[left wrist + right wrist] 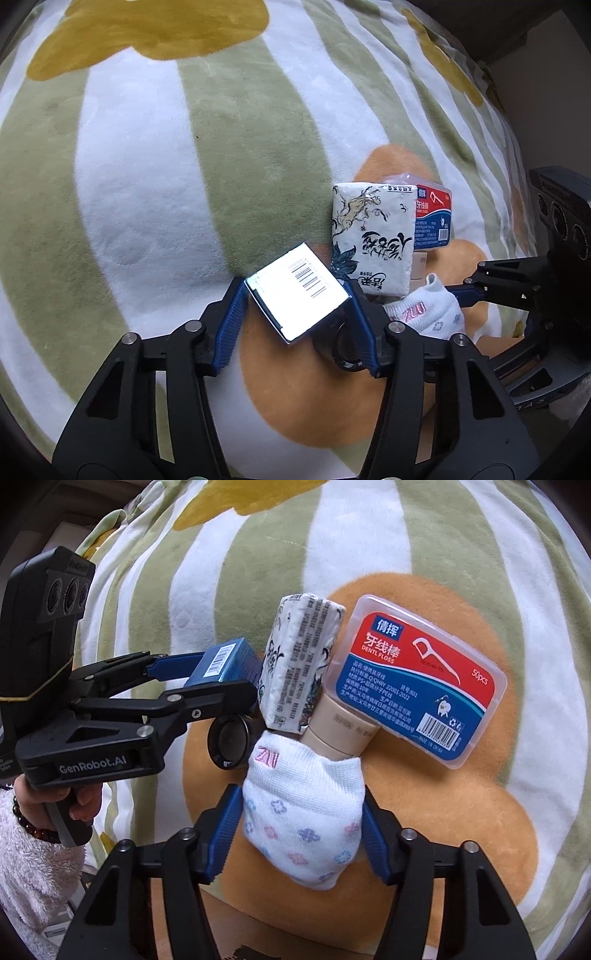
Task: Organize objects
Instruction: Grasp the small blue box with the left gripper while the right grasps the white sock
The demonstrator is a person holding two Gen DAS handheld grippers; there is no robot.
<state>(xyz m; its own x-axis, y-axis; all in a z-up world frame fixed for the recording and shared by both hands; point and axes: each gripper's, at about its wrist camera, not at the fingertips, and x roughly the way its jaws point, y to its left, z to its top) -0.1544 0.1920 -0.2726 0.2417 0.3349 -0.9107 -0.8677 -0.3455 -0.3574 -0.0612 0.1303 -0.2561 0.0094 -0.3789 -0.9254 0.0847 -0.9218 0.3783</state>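
A soft blanket with green and white stripes and orange and yellow blobs fills both views. In the left wrist view, the left tool pinches a small blue box between its blue pads; the box's white barcoded face is turned up toward the camera, tilted, with its long axis running from about 10 o'clock to 4 o'clock. In the right wrist view, the same box sits at about 9 o'clock, its long axis pointing toward 2 o'clock, its far end just beside a tissue pack. The tissue pack stands on edge, its long axis running from 12 to 6 o'clock, leaning slightly. To its right, at about 2 o'clock, a clear dental floss box with a red and blue label lies flat, long axis from 10 to 4 o'clock. A beige cylinder pokes out between them, pointing toward 7 o'clock, its lower end touching a white sock. The right tool has its pads pressed against both sides of the rolled sock, which is dotted with small flowers and sits at 6 o'clock. A small black round lens-like object lies just left of the sock.
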